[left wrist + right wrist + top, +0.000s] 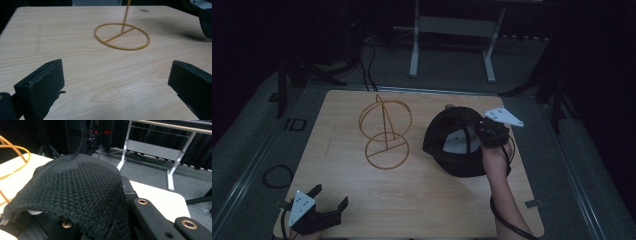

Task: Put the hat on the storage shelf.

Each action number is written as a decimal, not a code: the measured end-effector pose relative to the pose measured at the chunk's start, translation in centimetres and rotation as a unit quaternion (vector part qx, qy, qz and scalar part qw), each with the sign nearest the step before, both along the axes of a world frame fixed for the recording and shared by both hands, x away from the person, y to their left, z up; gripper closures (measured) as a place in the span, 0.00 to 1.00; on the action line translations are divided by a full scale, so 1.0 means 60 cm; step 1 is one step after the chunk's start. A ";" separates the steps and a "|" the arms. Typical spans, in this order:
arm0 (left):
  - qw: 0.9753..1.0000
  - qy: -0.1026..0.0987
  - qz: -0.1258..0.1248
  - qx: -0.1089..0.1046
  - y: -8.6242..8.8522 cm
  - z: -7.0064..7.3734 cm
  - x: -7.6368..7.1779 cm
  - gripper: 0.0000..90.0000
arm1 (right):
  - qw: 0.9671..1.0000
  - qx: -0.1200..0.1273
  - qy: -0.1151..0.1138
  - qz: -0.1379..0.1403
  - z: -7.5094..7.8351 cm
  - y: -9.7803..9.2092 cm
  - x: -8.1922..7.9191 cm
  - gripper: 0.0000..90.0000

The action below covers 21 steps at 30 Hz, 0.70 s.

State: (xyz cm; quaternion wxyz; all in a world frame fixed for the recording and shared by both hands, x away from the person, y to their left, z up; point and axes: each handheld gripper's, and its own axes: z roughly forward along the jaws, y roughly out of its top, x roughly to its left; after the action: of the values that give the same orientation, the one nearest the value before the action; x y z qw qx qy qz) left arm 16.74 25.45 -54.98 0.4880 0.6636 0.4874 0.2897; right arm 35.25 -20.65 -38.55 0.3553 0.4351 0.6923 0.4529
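A black mesh cap [451, 142] hangs tilted over the right half of the wooden table [422, 200], its pale inside showing. My right gripper [479, 136] is shut on its right edge; in the right gripper view the cap's fabric [82, 187] drapes over the jaws of that gripper [100, 222]. A yellow wire stand [385, 132], with a flat ring base and an upright loop, stands left of the cap. Its base ring [122, 36] lies ahead of my left gripper [117, 72]. The left gripper [331, 196] rests open near the table's front left corner, with nothing between its jaws.
A white metal frame [452, 30] stands on the grey floor beyond the table. Black cables [277, 175] lie on the floor to the left. Dark stands flank the far corners. Bare wood spans the table's front and middle.
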 end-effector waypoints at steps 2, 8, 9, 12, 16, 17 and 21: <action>1.000 0.000 -0.010 -0.008 -0.010 0.003 0.002 0.01 | 1.000 0.013 -0.001 0.008 0.008 -0.003 -0.007 0.99; 0.999 0.000 -0.051 0.018 -0.041 0.004 0.008 0.01 | 0.998 0.041 -0.010 0.041 0.019 -0.014 -0.036 0.99; 0.998 0.002 -0.055 0.017 -0.044 0.004 0.009 0.01 | 0.998 0.041 -0.012 0.044 0.019 -0.015 -0.040 0.99; 0.998 0.008 -0.062 0.014 -0.053 0.005 0.014 0.01 | 0.997 0.049 -0.010 0.053 0.017 -0.019 -0.051 0.99; 0.996 0.006 -0.082 0.021 -0.072 0.014 0.023 0.01 | 0.997 0.047 -0.011 0.057 0.010 -0.023 -0.065 0.99; 0.996 0.005 -0.089 0.023 -0.078 0.016 0.026 0.01 | 0.997 0.050 -0.011 0.060 0.008 -0.024 -0.068 0.99; 0.993 0.001 -0.115 0.028 -0.107 0.025 0.037 0.01 | 0.996 0.062 -0.009 0.067 0.007 -0.030 -0.081 0.99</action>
State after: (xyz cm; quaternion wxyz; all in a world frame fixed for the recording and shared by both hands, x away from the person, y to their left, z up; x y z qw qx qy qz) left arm 18.94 19.00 -53.50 0.4985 0.7291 0.4000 0.2447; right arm 30.37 -22.44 -38.14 0.3024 0.4047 0.6874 0.5217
